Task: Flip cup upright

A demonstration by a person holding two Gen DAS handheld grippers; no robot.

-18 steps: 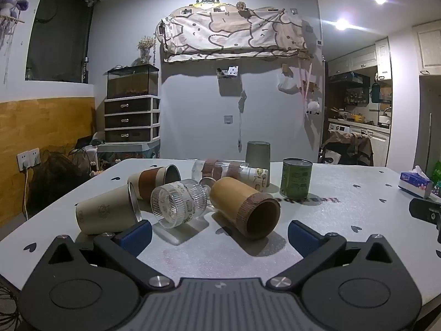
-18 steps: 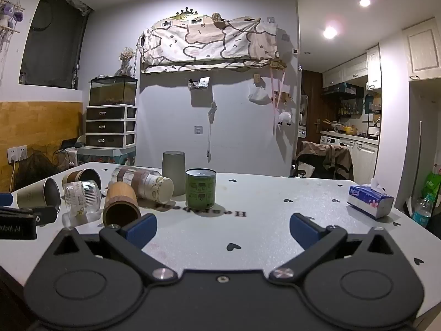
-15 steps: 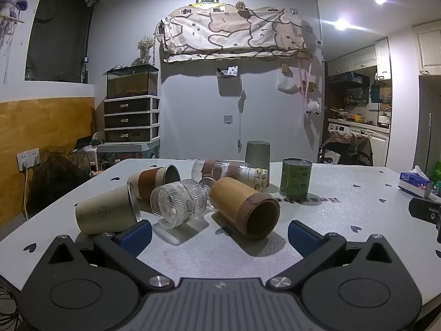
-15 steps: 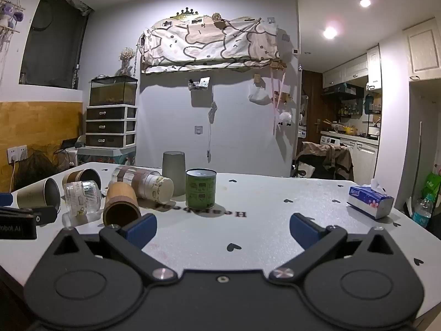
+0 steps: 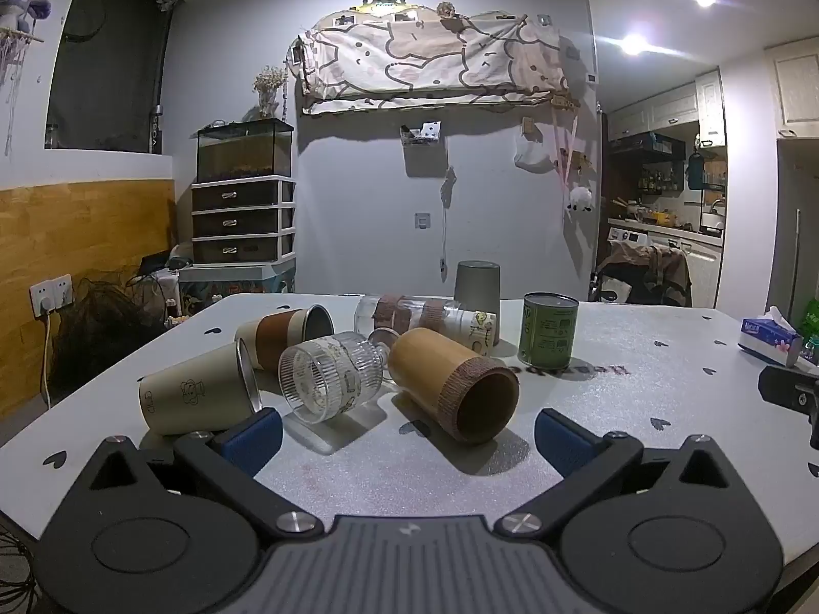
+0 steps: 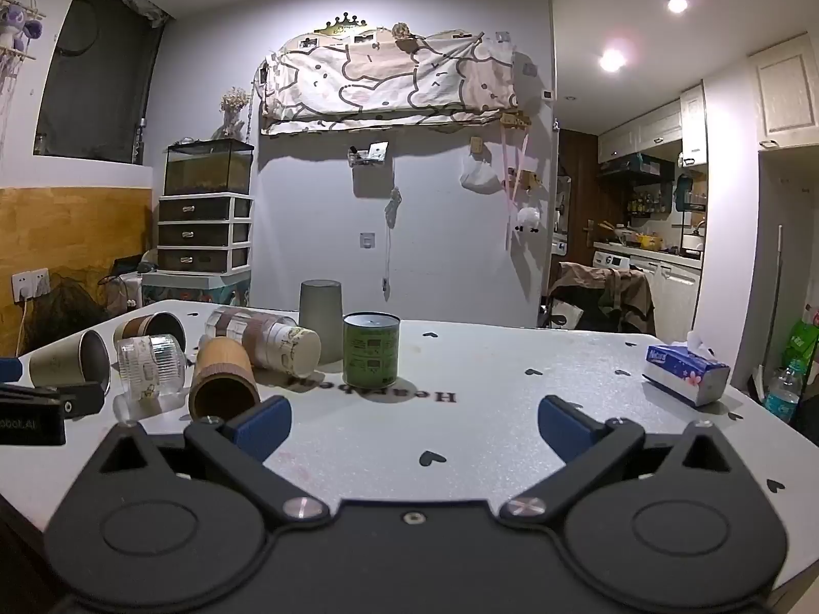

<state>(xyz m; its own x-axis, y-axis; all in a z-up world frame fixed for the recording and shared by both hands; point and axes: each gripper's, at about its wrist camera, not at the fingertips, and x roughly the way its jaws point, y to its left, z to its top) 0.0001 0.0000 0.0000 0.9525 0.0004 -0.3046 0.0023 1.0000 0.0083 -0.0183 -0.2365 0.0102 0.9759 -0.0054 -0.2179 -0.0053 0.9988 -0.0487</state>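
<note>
Bench (image 5: 640, 358): five cups on their sides left of the upright green can (image 5: 547, 330) — beige (image 5: 197, 396), brown-banded (image 5: 284, 330), ribbed glass (image 5: 332, 378), bamboo cup (image 5: 453, 389), clear (image 5: 427, 317). One grey cup (image 5: 477, 281) inverted behind the can. Left gripper (image 5: 407, 432) and right gripper (image 6: 414, 427): fingers wide, empty.

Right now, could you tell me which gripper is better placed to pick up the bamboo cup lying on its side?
Left. The left gripper is open with the bamboo cup lying just ahead between its fingers; the right gripper faces bare table.
</note>
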